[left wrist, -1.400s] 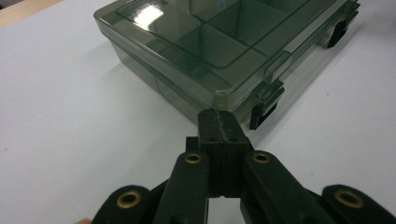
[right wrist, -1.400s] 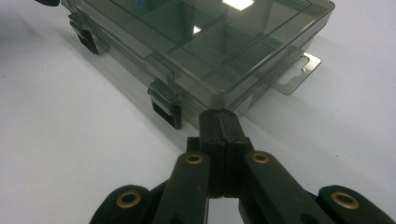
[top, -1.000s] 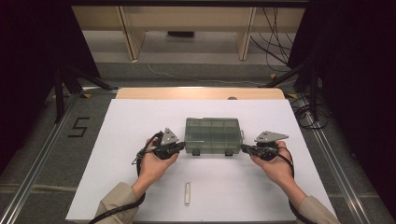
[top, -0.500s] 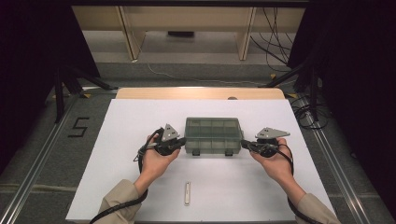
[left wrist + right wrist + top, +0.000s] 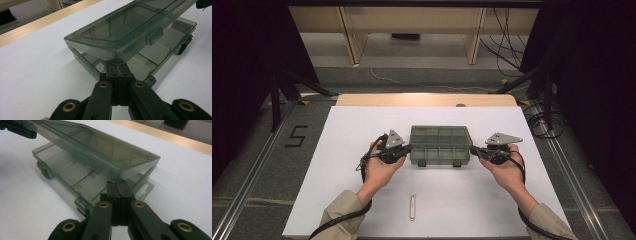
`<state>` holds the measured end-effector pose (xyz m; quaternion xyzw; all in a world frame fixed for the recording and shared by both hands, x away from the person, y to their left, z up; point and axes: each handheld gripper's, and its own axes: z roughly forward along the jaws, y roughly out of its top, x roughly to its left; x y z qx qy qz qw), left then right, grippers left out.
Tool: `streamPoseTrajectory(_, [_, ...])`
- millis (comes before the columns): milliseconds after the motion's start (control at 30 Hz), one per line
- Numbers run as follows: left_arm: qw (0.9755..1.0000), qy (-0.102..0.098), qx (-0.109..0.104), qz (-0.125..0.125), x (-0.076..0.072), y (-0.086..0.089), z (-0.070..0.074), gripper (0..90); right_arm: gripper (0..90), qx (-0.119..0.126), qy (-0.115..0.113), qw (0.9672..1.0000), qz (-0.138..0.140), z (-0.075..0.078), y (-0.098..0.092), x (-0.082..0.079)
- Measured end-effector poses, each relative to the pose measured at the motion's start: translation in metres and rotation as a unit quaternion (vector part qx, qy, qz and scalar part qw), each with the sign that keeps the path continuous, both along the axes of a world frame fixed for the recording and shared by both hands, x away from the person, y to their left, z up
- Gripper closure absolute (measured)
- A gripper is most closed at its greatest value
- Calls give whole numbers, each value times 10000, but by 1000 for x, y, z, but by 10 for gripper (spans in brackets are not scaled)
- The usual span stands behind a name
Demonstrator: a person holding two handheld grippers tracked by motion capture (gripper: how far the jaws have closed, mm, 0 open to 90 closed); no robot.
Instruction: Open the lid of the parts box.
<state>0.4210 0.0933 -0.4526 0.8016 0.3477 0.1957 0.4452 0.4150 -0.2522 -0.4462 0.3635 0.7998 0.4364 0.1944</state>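
Smoky green translucent plastic forms the box point(image 5: 440, 145), which sits near the middle of the white counter point(image 5: 337, 145), its long sides running left to right. Its lid point(image 5: 130, 27) is raised off the tray point(image 5: 75, 173) along the near edge and slopes upward, leaving a gap through which the dividers show. The left gripper point(image 5: 408, 148), held in the person's left hand point(image 5: 379, 167), meets the box at its left end; the right gripper point(image 5: 472, 149), held in the right hand point(image 5: 507, 167), meets it at the right end. In each gripper view the two black fingers point(image 5: 117, 75) are pressed together with no gap and nothing between them, their tips tucked under the lid's end edge. A small pale stick point(image 5: 412, 207) lies on the counter nearer the person, well apart from the box.
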Motion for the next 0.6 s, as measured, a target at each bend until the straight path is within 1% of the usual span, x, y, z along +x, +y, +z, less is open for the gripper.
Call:
streamPoseTrajectory(33, [10000, -20, 54, -9, 1, 1, 1, 895, 900, 22, 57, 10000, 7, 1, 0, 0])
streamPoseTrajectory(67, [10000, -29, -42, -6, 1, 0, 1, 896, 900, 2, 27, 10000, -1, 1, 1, 0])
streamPoseTrajectory(100, [10000, -38, 28, 12, 1, 1, 2, 895, 900, -50, -35, 10000, 28, 0, 1, 1])
streamPoseTrajectory(133, [10000, -36, 4, 25, 2, 1, 2, 895, 887, -175, -42, 9998, -38, 1, 2, 0])
streamPoseTrajectory(167, [10000, -36, 4, 25, 2, 1, 2, 895, 887, -175, -42, 9998, -38, 1, 2, 0])
streamPoseTrajectory(200, [10000, -72, 3, 32, 2, 1, 3, 895, 808, -374, -117, 9991, -130, 2, 4, 0])
streamPoseTrajectory(233, [9999, -86, -58, 63, 2, 0, 3, 895, 776, -420, -171, 9988, -208, 1, 5, 0])
streamPoseTrajectory(267, [9999, -80, -74, 61, 3, 0, 3, 895, 742, -493, -243, 9982, -243, 1, 5, 0])
streamPoseTrajectory(300, [10000, -90, 21, 7, 3, 2, 4, 895, 708, -527, -295, 9978, -265, 1, 6, 0])
streamPoseTrajectory(333, [9999, -90, -41, 41, 3, 1, 4, 895, 682, -545, -360, 9975, -279, 2, 6, 1])
streamPoseTrajectory(367, [9999, -113, -24, 41, 3, 2, 5, 895, 657, -559, -424, 9970, -324, 3, 6, 1])
streamPoseTrajectory(400, [9998, -128, -108, 91, 4, 0, 5, 895, 637, -559, -485, 9967, -336, 3, 7, 1])
streamPoseTrajectory(433, [9997, -139, -138, 109, 4, 0, 5, 895, 620, -577, -639, 9956, -356, 4, 6, 2])
streamPoseTrajectory(467, [9997, -158, -120, 112, 4, 0, 6, 894, 615, -534, -674, 9956, -383, 5, 7, 3])
streamPoseTrajectory(500, [9997, -151, -148, 119, 4, -1, 5, 890, 615, -515, -749, 9951, -398, 6, 7, 3])
streamPoseTrajectory(533, [9996, -168, -168, 127, 4, -1, 4, 880, 615, -496, -767, 9950, -403, 7, 8, 3])
streamPoseTrajectory(567, [9996, -168, -167, 181, 4, -1, 4, 865, 615, -484, -841, 9944, -417, 7, 8, 4])
streamPoseTrajectory(600, [9995, -192, -167, 211, 5, -1, 3, 850, 615, -465, -866, 9942, -439, 8, 9, 4])
